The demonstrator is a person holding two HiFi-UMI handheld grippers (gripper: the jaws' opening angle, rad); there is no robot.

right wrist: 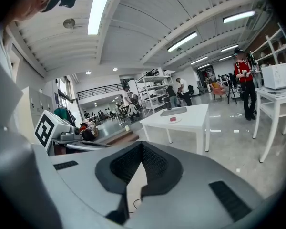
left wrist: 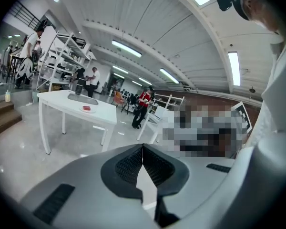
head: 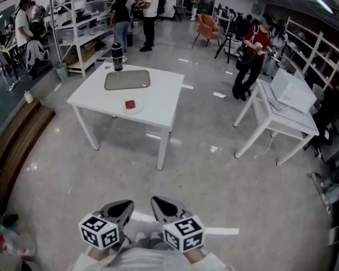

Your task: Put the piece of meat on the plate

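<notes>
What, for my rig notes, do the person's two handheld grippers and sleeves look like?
The left gripper and right gripper match: smooth light-grey shells tapering to a blunt nose, with black cross-hatched pads lining the jaws and dark ribbed strips on the shell. Each carries a white cube printed with black square markers. The sleeves at the head view's bottom edge look pale.

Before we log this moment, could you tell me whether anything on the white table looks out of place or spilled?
Nothing stands out. The piece of meat sits on the plate, the grey tray lies flat, and the dark flask stands upright. No spill shows.
</notes>
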